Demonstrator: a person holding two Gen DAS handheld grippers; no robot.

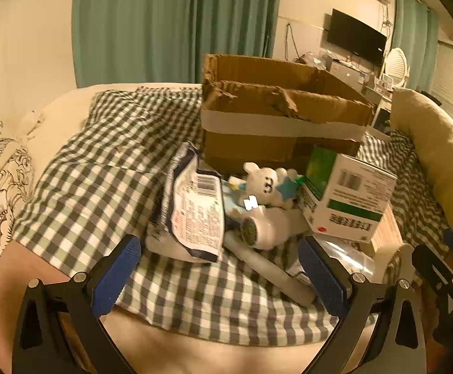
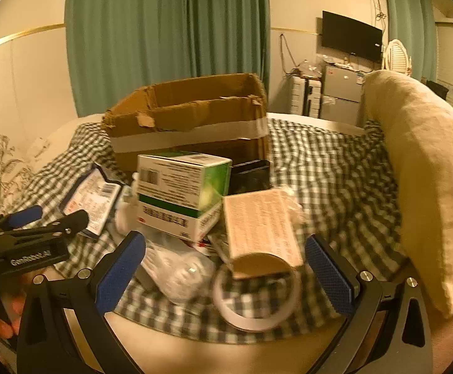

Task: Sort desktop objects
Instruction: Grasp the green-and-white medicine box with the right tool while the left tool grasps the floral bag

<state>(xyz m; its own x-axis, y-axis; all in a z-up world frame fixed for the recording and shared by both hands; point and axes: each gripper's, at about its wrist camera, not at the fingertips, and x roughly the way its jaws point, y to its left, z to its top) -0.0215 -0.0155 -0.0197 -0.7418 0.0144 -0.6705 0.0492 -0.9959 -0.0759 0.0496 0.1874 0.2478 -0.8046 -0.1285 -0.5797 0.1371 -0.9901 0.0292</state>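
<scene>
A pile of objects lies on a checkered cloth before an open cardboard box. In the left wrist view I see a printed snack bag, a white plush toy, a white handheld device and a green-and-white carton. My left gripper is open, just short of the bag and device. In the right wrist view the carton, a tan paper packet, a tape roll and a clear plastic bag lie ahead. My right gripper is open, with the tape roll between its fingers.
A beige pillow lies along the right side. A black holder stands behind the carton. The left gripper shows at the left of the right wrist view. Green curtains, a wall TV and shelves are behind.
</scene>
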